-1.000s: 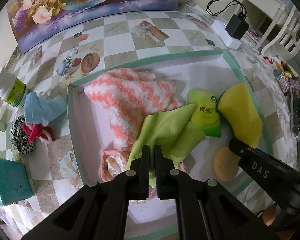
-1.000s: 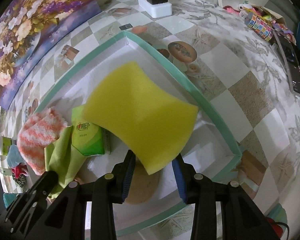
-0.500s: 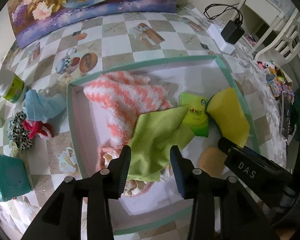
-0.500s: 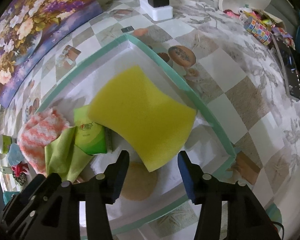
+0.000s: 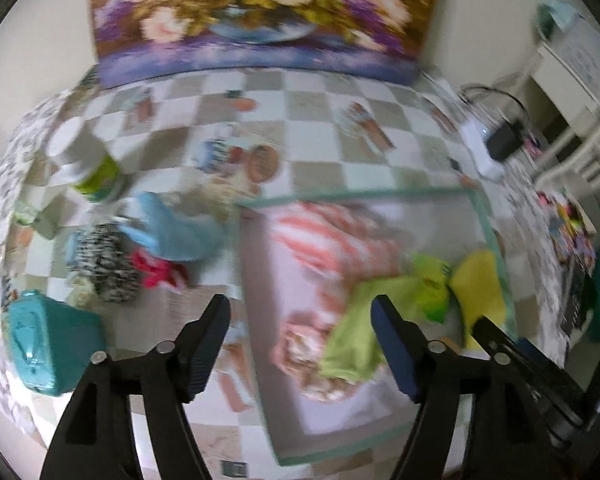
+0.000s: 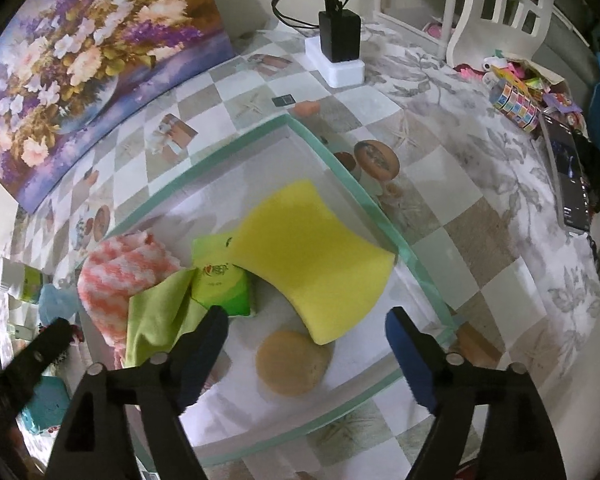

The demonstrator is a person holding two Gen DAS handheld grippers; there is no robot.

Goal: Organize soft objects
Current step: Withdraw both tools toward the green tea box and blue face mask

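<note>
Nearest the right wrist camera, the right gripper point(image 6: 306, 338) hangs with its jaws spread wide and nothing between them, poised above the near right corner of the tray point(image 6: 424, 268); that reads as a hand clear of its load, since the yellow sponge point(image 6: 312, 260) lies free just beyond the fingertips, one edge propped against the tray's right wall and its near corner overlapping a round tan pad point(image 6: 292, 362). The left gripper point(image 5: 300, 320) is likewise splayed and empty, and its view is smeared by motion, pointing toward the tray's left wall and the loose things outside it. Inside the tray, the green cloth point(image 5: 356, 328) lies rumpled near the front, part-covering a pale floral bundle point(image 5: 304, 344); beyond it sits a green tissue packet point(image 6: 220, 284), tucked under the sponge's far edge, and the orange-and-white fluffy cloth point(image 5: 332, 236) fills the far left part. The soft goods seem gathered here so the tray serves as their bin. Outside it, toward the table's left edge, a blue cloth point(image 5: 172, 228), a leopard-print scrunchie point(image 5: 104, 264) and a red one point(image 5: 156, 272) wait unsorted, probably next. Further off stand a green-labelled bottle point(image 5: 96, 172) and the flower painting point(image 6: 84, 60).
</note>
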